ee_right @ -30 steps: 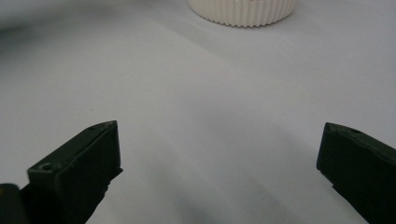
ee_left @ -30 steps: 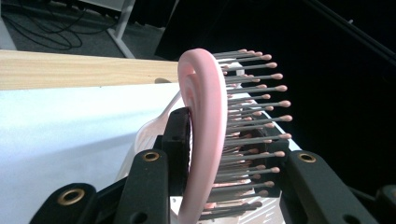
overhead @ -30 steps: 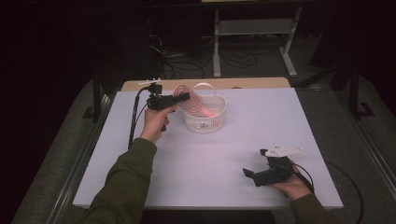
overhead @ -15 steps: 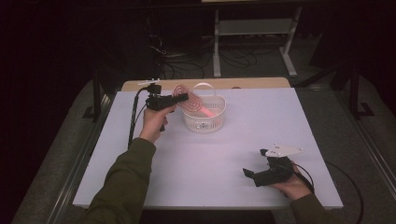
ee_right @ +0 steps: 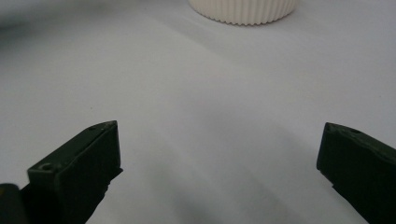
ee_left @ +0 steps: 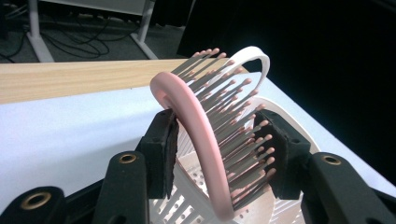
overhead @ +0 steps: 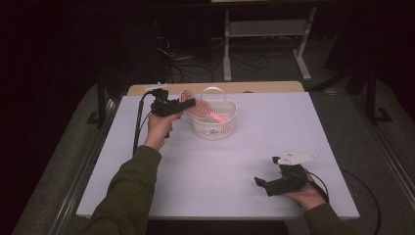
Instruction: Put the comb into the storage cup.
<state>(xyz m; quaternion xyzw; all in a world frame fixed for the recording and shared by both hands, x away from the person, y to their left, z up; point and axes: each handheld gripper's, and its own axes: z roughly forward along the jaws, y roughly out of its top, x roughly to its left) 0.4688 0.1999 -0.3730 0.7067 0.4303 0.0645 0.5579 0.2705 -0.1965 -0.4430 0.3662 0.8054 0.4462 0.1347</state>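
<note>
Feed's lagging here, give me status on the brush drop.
Left gripper jaws just opening, pink hairbrush loose between them above white basket. Right gripper open, idle on the table. Nothing in the way.

Left gripper [overhead: 188, 104]: black body with pistol-type handle; two black jaws with ribbed inner pads; brass-ringed screw holes on the jaw arms; black cable [overhead: 138, 125] trailing from the rear; small pale plate on top.
Right gripper [overhead: 258, 181]: black body; two black blocky jaws, one with a small screw hole; grey three-cornered plate [overhead: 296, 158] on top; black cable behind.
Person: long olive-green sleeves [overhead: 128, 193] on both forearms.
</note>
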